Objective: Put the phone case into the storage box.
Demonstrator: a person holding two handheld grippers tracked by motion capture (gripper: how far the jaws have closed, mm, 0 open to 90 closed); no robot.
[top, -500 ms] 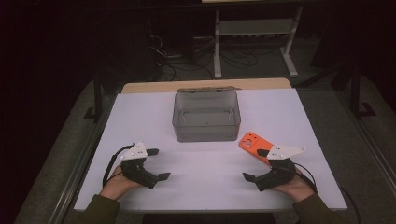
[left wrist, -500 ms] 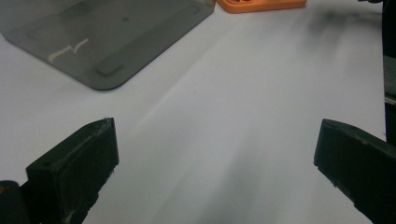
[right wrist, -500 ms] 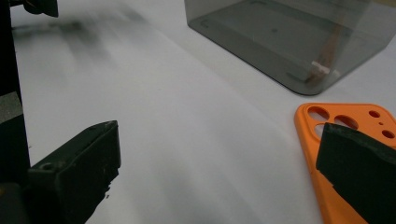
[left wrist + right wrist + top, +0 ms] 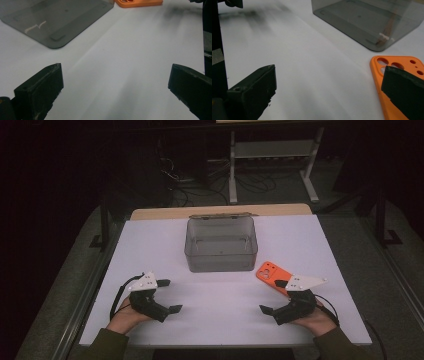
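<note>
Both jaws are wide open and hold nothing; the right gripper (image 4: 274, 296) sits near the orange phone case (image 4: 270, 273), ready to grab it, the left gripper (image 4: 169, 295) waits

The room behind the table (image 4: 150, 250) was nearly black, and the white tabletop alone caught the light from above. The high view was soft and a little grainy. Faint, diffuse shadows lay under the box (image 4: 221, 245). In both gripper views the near jaws were dark and slightly out of focus, and the far corners were smeared with blur. A pale glint sat on the box (image 4: 384, 36) wall.
</note>
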